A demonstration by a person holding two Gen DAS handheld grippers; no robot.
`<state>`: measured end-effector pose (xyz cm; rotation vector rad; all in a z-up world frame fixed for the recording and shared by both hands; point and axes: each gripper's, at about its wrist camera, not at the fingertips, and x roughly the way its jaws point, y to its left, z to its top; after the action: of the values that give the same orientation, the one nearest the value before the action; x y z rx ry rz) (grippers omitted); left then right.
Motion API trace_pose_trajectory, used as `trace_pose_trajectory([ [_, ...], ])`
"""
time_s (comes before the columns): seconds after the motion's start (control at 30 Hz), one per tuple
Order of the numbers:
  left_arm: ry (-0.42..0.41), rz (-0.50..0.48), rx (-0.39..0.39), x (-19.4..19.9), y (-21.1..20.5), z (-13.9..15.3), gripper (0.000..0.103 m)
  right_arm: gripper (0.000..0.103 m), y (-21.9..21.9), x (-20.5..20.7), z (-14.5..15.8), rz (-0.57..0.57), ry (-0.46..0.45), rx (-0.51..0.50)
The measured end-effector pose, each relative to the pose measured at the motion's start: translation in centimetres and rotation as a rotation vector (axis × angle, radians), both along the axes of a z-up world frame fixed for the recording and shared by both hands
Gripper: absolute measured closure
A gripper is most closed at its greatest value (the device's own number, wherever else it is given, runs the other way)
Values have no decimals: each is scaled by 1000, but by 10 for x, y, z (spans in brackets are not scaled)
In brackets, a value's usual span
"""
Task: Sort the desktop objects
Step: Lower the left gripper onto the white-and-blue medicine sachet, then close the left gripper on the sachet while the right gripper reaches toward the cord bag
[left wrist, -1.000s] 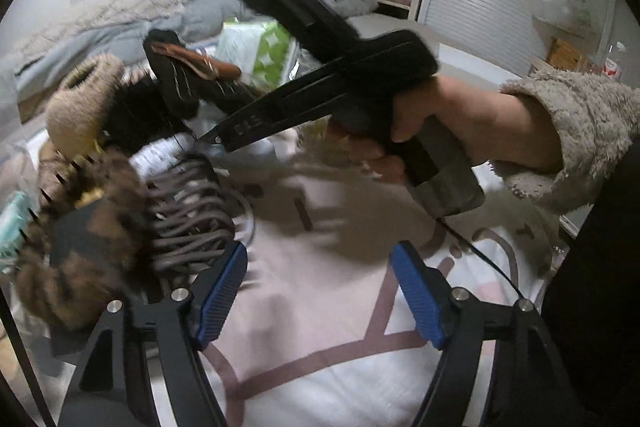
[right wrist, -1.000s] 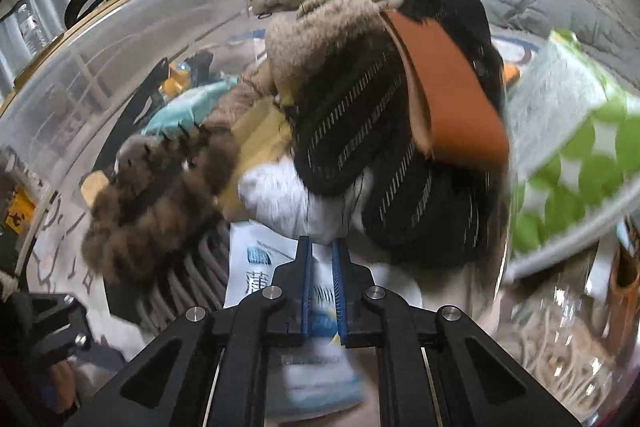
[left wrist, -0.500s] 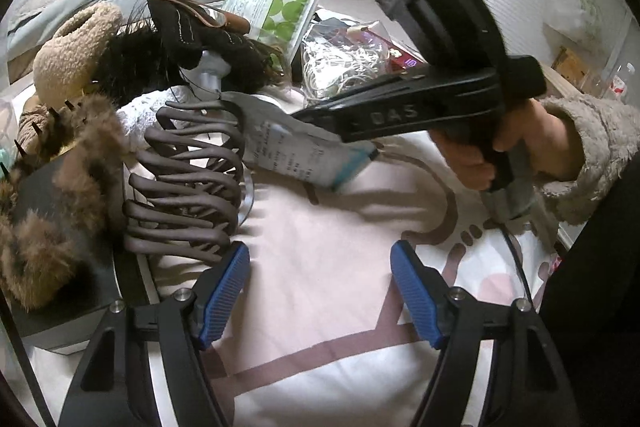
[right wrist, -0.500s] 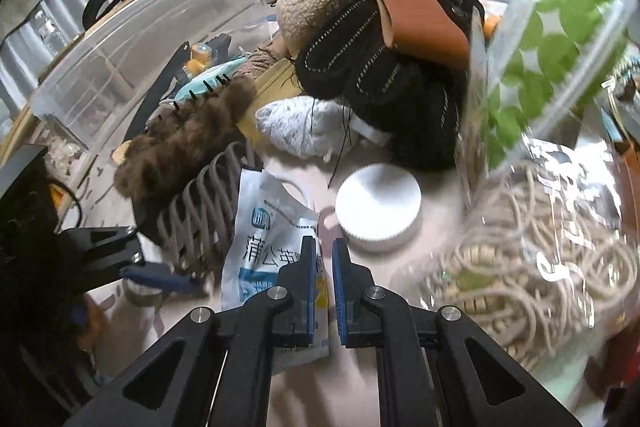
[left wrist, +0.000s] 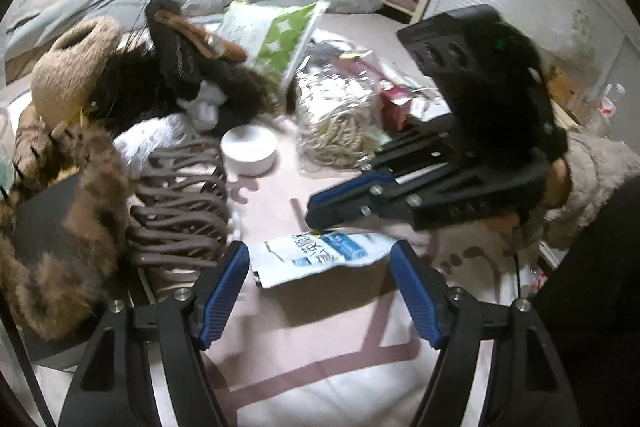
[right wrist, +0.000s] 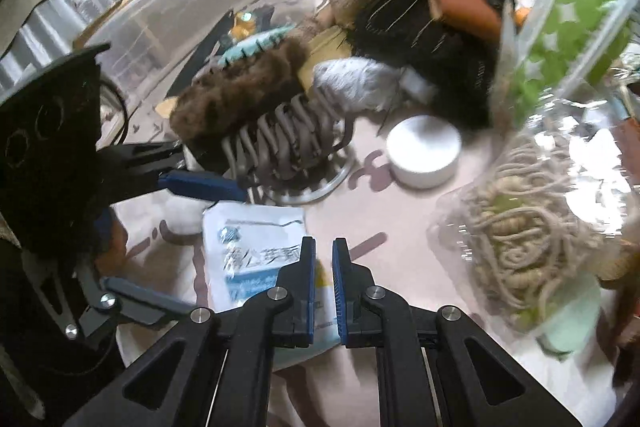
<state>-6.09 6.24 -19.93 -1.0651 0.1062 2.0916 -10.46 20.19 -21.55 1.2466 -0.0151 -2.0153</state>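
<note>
A white and blue sachet (left wrist: pixel 320 255) hangs just above the pale pink cloth (left wrist: pixel 320 367), pinched at one end by my right gripper (left wrist: pixel 316 217), which is shut on it. In the right wrist view the sachet (right wrist: pixel 252 251) runs out to the left of the gripper's nearly closed fingers (right wrist: pixel 323 259). My left gripper (left wrist: pixel 320 287) is open and empty, with the sachet between its blue pads. A white round tin (left wrist: pixel 249 150) stands behind; it also shows in the right wrist view (right wrist: pixel 424 151).
A big taupe hair claw (left wrist: pixel 180 203), a furry brown clip (left wrist: pixel 60 227), dark slippers (left wrist: pixel 188 67), a green-patterned pack (left wrist: pixel 276 35) and a bag of rope (left wrist: pixel 340 123) crowd the back. A clear plastic bin (right wrist: pixel 168 27) stands at the left.
My right gripper pulled the sachet out of the pile and carried it toward me, down between the left gripper's open fingers. The white tin came into view.
</note>
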Motion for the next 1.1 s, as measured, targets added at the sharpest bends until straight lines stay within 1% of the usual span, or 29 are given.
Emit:
trace_pose_trajectory([
  [0.1, 15, -20, 9, 3, 0, 7, 30, 92, 11, 2, 7, -29, 6, -13],
  [0.23, 9, -30, 31, 1, -2, 13, 30, 92, 21, 1, 9, -71, 7, 44],
  [0.33, -17, -28, 33, -4, 0, 7, 29, 92, 32, 5, 6, -93, -13, 70],
  [0.37, -26, -26, 25, -5, 2, 4, 24, 92, 35, 7, 5, -96, -23, 84],
  [0.4, -32, -19, 13, -6, 3, 0, 12, 92, 38, 9, 3, -96, -26, 95],
  [0.43, -32, -10, 5, -6, 3, -2, 7, 92, 38, 10, 2, -96, -27, 106],
  [0.47, -33, 0, -3, -6, 3, -5, 5, 92, 37, 13, 0, -88, -31, 122],
  [0.63, -68, -8, -37, -4, 6, -16, 5, 92, 29, 17, -6, -38, -48, 161],
  [0.67, -74, -10, -44, -3, 7, -19, 5, 92, 24, 18, -4, -14, -47, 176],
  [0.73, -89, -5, -57, -4, 8, -24, 5, 92, 19, 23, 1, 22, -17, 205],
  [0.83, -120, 14, -59, -7, 7, -31, 5, 92, 19, 27, 7, 40, -6, 210],
  [0.9, -123, 27, -62, -10, 7, -33, 5, 92, 22, 29, 7, 44, -14, 215],
  [1.03, -135, 34, -62, -12, 11, -34, 5, 92, 19, 29, -5, 35, -42, 236],
  [1.1, -133, 22, -69, -11, 14, -33, 5, 92, 18, 25, -15, 28, -75, 223],
])
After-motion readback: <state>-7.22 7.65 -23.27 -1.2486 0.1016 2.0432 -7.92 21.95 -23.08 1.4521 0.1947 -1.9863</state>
